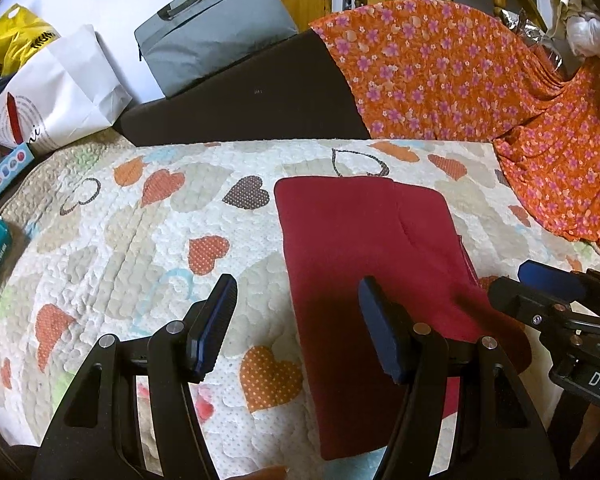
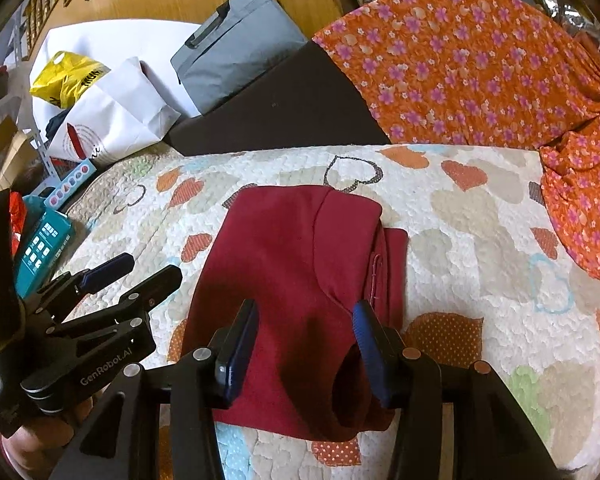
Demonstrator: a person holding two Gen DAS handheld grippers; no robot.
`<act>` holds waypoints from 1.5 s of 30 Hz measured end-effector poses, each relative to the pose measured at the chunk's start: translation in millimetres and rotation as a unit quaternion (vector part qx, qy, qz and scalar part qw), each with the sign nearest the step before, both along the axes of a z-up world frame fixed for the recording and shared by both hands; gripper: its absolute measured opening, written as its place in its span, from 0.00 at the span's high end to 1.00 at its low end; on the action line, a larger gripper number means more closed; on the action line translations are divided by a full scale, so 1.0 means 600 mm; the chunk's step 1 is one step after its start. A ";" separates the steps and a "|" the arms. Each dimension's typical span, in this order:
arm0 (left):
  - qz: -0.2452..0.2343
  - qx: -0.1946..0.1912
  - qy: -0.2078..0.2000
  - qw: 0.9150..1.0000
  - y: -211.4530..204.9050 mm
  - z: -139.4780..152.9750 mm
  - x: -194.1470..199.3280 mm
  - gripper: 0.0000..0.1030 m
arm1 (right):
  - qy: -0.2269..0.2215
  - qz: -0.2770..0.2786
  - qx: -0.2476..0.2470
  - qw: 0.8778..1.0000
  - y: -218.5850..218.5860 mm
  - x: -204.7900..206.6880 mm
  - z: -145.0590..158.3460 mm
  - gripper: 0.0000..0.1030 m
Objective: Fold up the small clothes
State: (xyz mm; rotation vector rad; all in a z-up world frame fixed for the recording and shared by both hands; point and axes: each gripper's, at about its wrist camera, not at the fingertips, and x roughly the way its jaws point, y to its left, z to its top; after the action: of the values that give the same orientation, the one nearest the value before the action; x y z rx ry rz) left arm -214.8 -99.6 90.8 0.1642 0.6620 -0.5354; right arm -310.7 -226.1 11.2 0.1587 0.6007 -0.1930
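Red garment (image 2: 296, 280) lies folded on the quilt (image 2: 480, 248), roughly central, its long axis running away from the cameras. One layer is turned over another; a seam and a narrow under-layer show along its right edge in the right wrist view. At the near end a rounded opening gapes. The cloth lies mostly flat, with slight creasing near the near end.

Left tongs (image 1: 296, 320): jaws partly open, nothing between the pads. Left finger is over bare quilt, right finger over the garment's left part; neither pad presses the cloth as far as can be seen.

Right tongs (image 2: 306, 344): jaws partly open, astride the near end of the garment. The pads stand clear of the cloth; nothing is gripped. In the left wrist view the right tongs (image 1: 556, 288) show at the right edge, just beside the garment's right side.

In the right wrist view the left tongs (image 2: 136, 276) sit at the left, over the quilt, near the garment's left edge, with part of a hand (image 2: 40, 436) below them.

Surroundings: dark cushion (image 1: 244, 100) behind the quilt; orange floral cloth (image 1: 460, 76) to the right; grey bag (image 1: 216, 32), white paper bag (image 1: 60, 88) and yellow plastic bag (image 1: 12, 44) at the rear left; teal box (image 2: 44, 248) at the left edge.
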 end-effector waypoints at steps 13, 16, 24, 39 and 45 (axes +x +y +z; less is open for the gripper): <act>-0.003 0.010 -0.005 1.000 -0.010 -0.005 -0.003 0.38 | 0.008 0.002 0.013 1.000 -0.003 0.005 -0.013 0.54; -0.001 0.013 -0.007 1.000 -0.012 -0.005 -0.003 0.38 | 0.008 0.001 0.017 1.000 -0.004 0.005 -0.015 0.54; -0.001 0.013 -0.006 1.000 -0.013 -0.007 -0.002 0.38 | 0.010 0.000 0.026 1.000 -0.009 0.007 -0.019 0.54; 0.000 0.017 -0.007 1.000 -0.013 -0.011 0.001 0.38 | 0.016 0.000 0.028 0.999 -0.010 0.008 -0.024 0.54; -0.001 0.018 -0.005 1.000 -0.014 -0.014 0.002 0.38 | 0.016 0.002 0.027 0.999 -0.011 0.009 -0.024 0.54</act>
State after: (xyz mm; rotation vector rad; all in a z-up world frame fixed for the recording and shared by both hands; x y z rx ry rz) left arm -213.7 -107.8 82.3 0.2007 0.6620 -0.5257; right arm -305.3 -232.9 -3.4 0.2081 0.6386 -0.1764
